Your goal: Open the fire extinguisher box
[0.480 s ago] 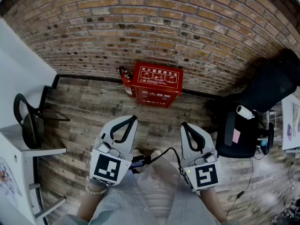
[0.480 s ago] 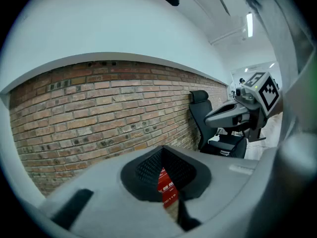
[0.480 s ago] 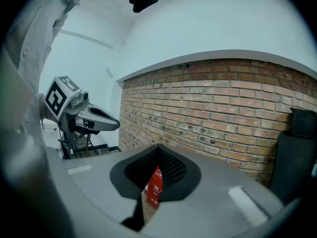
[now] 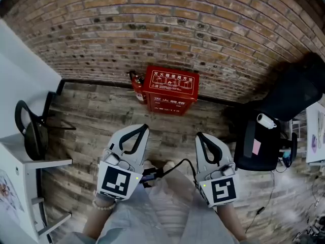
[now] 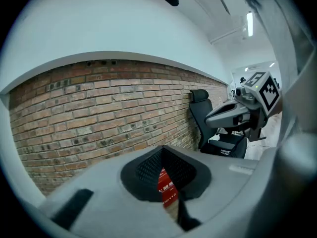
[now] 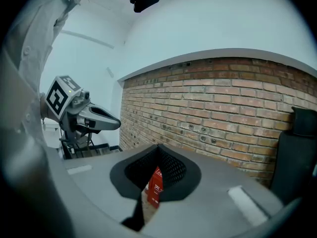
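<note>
The red fire extinguisher box stands in the middle of the head view, on the wooden floor against the brick wall, with its lid down. The left gripper and the right gripper are in the lower part of the frame, well apart from the box. Each has its jaws clenched together and grasps nothing.

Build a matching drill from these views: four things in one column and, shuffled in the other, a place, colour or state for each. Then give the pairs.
1. fire extinguisher box
2. fire extinguisher
3. office chair
4. right gripper

A. black, at the head view's right
B. jaws shut, nothing held
C. red, white print on its top
D. beside the box, on its left in the head view

Pairs: 1-C, 2-D, 3-A, 4-B
</note>
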Demonstrator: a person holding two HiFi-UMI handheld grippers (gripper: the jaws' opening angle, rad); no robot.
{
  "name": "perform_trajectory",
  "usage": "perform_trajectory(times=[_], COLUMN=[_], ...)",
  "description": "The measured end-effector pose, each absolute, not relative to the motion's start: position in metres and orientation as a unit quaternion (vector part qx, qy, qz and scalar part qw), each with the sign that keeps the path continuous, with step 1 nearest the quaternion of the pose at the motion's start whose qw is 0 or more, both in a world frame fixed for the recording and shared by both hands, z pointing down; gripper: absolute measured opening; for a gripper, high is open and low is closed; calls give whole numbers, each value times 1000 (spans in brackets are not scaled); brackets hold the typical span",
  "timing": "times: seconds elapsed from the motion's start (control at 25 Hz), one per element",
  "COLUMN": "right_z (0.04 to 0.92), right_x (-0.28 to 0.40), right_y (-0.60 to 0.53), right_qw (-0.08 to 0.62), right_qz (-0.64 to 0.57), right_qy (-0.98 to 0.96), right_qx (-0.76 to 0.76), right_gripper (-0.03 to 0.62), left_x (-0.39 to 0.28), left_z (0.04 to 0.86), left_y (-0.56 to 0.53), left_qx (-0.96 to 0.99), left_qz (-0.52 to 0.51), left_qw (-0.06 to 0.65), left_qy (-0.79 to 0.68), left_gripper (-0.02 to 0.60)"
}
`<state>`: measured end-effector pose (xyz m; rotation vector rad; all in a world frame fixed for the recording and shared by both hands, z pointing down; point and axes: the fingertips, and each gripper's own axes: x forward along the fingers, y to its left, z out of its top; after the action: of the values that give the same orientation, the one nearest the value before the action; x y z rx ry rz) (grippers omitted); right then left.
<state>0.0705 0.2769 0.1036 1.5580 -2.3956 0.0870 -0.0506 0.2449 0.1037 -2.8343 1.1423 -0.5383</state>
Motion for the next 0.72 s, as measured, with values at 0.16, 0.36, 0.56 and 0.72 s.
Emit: perform_trajectory(times=[0.16, 0.36, 0.56, 0.72], right_z=[105, 106, 108, 110], right_x=[73, 82, 98, 112], right_y=[277, 278, 278, 281], right_qw=[143, 139, 133, 134], right_qz=[28, 28, 33, 34], right_qy=[-835, -839, -841, -844], right_qx=[531, 525, 523, 518], right_gripper=[5, 5, 5, 5], left_x=[-47, -40, -32, -23], left_z=[104, 105, 104, 102], left_y=[244, 246, 248, 250], left_qx=[-911, -906, -899, -894], left_qz=[-174, -175, -174, -173], left_qw=[19, 18, 16, 17], left_qy=[374, 385, 402, 414], left_gripper=[2, 2, 2, 2])
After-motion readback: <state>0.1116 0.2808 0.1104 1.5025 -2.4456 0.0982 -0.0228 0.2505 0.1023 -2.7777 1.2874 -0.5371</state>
